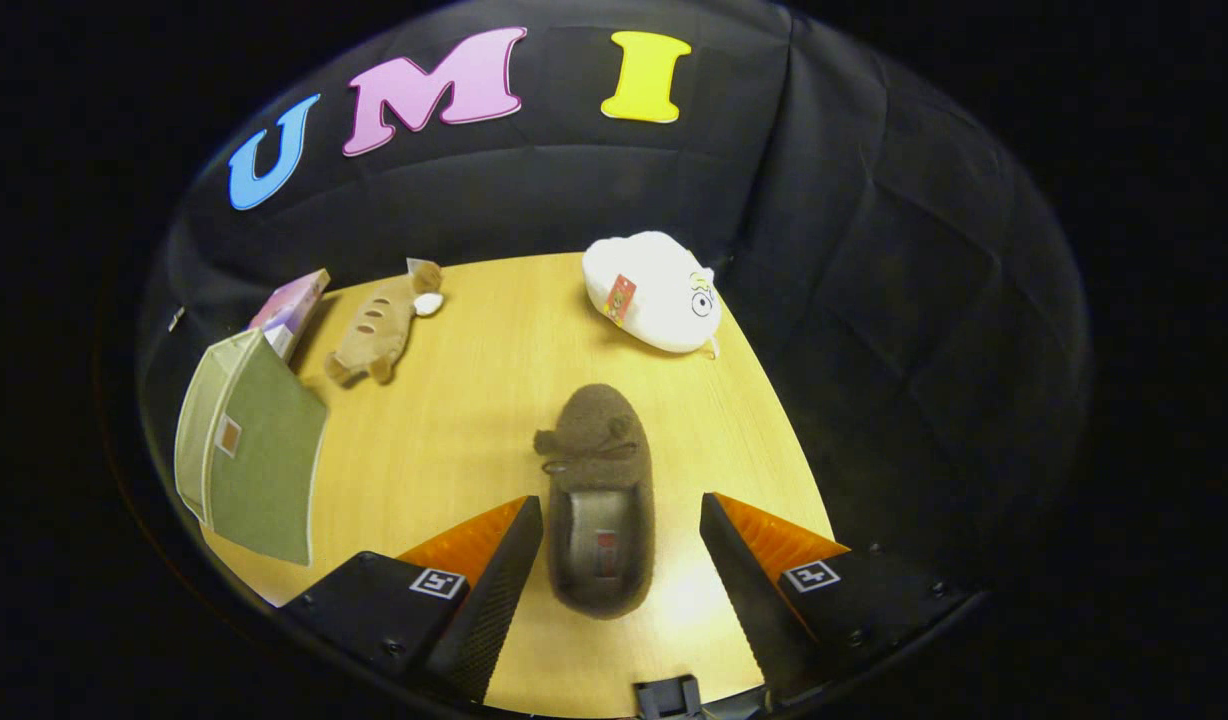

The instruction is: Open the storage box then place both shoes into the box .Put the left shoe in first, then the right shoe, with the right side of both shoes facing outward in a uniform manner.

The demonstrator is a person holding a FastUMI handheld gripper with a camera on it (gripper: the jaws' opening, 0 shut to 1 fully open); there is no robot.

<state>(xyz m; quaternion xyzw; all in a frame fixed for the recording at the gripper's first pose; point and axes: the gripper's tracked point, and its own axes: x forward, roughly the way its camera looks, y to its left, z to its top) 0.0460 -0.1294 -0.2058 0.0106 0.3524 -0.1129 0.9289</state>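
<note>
Wood counter (454, 420) is carrying one brown shoe (599, 500), lying between the spread, empty claw (614, 560) fingers. Green storage box (249, 460) is sitting at 10 o'clock; boxing probably unfinished.

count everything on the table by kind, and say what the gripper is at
Shoes: 1, brown fuzzy slipper
Plush toys: 2, tan striped cat, white round toy
Boxes: 2, green fabric storage box, pink carton
Total: 5
Gripper: open, straddling the slipper's heel.
</note>
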